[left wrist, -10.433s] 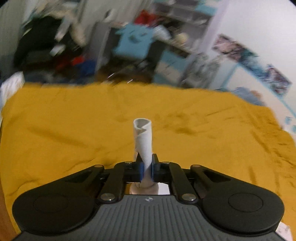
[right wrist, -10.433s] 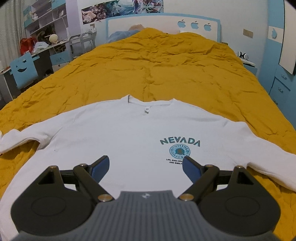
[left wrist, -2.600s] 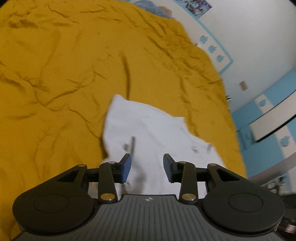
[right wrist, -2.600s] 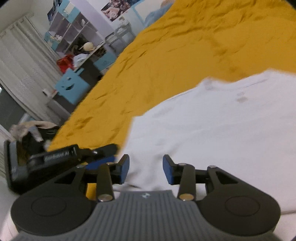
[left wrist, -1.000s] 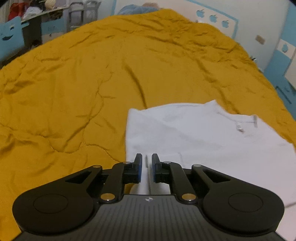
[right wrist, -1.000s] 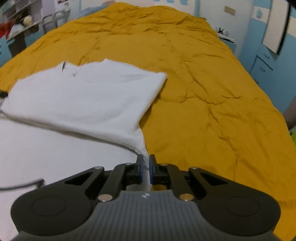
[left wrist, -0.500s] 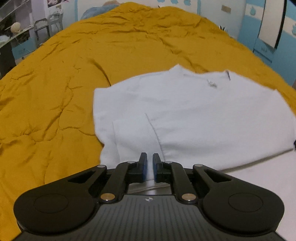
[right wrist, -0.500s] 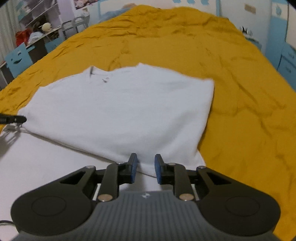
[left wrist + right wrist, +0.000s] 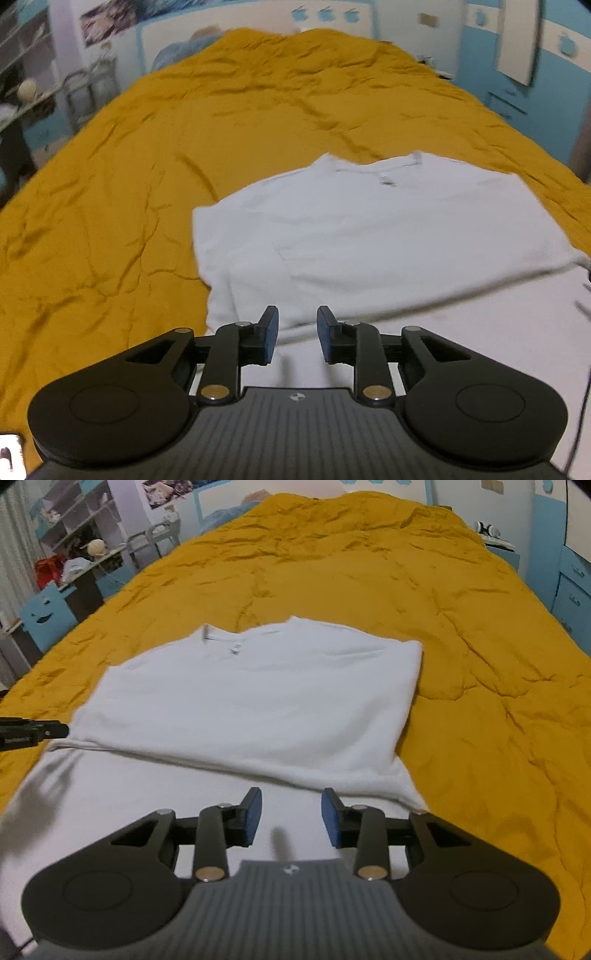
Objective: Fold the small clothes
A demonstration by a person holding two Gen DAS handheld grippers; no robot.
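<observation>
The white shirt (image 9: 258, 686) lies flat on the bed, with its sleeves tucked in so it looks like a square. Its neck hole points to the far end of the bed. The far part of the shirt lies on top of the near part, and there is a fold line across it. From the left camera the shirt (image 9: 388, 221) sits a bit to the right.

The left claw (image 9: 294, 334) hangs over the near left edge of the shirt. Its blue pads (image 9: 272, 332) are a little way apart and hold nothing. The right claw (image 9: 291, 821) hangs over the near right part of the shirt. Its pads (image 9: 253, 818) are apart too, a bit wider, and they hold nothing. A black tip of the left claw (image 9: 33, 731) pokes in beside the shirt's left edge.

The shirt rests on a big yellow blanket (image 9: 369, 554) full of wrinkles. It covers the whole bed.

Around the bed the walls are blue and white. There is a white headboard (image 9: 258, 26) with little blue apples. A blue chair (image 9: 46, 618) with a smiley face stands on the left, near a desk with a red bag (image 9: 50, 570) and a pale ball (image 9: 96, 546). Blue drawers (image 9: 572, 594) stand on the right.
</observation>
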